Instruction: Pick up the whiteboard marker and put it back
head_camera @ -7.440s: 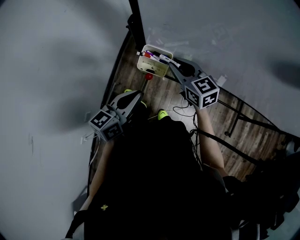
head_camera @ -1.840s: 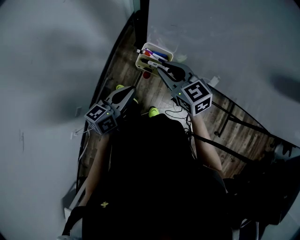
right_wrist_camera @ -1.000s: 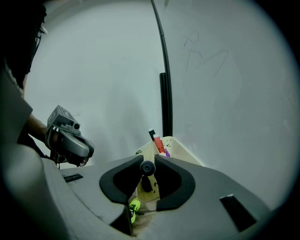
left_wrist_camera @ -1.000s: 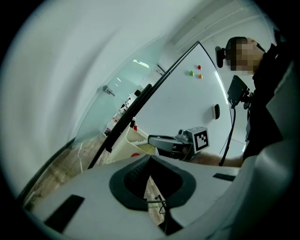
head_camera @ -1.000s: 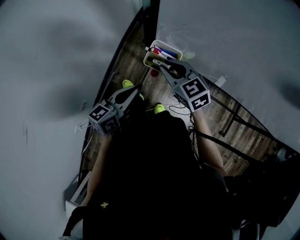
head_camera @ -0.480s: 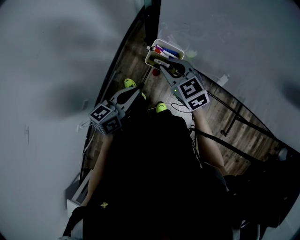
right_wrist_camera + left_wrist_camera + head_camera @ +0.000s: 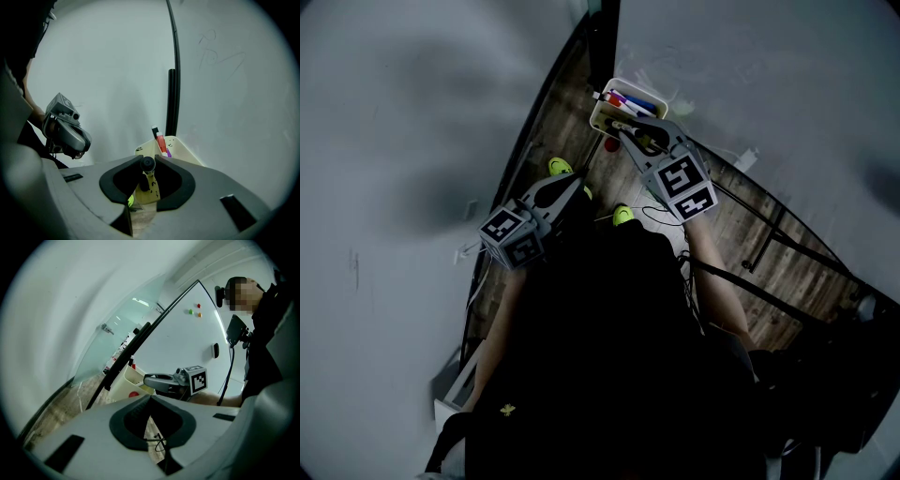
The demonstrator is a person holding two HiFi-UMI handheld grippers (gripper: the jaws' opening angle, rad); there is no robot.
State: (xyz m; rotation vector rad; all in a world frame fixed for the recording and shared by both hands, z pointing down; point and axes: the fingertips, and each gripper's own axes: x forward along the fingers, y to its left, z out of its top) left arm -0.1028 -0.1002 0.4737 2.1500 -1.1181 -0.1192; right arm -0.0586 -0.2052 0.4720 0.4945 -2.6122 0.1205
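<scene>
right gripper view shows the right gripper (image 7: 149, 159) with jaws slightly parted, clamped on the whiteboard marker (image 7: 147, 164), whose black end sits between the tips. just beyond the tips stands the cream holder (image 7: 183, 151) with other markers (image 7: 161, 142). the left gripper (image 7: 150, 397) has its jaws together at the tips, with nothing between them.

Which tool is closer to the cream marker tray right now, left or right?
Right. The right tool holds a whiteboard marker at the near rim of the cream marker tray; the left tool hangs well short of it, empty.
</scene>
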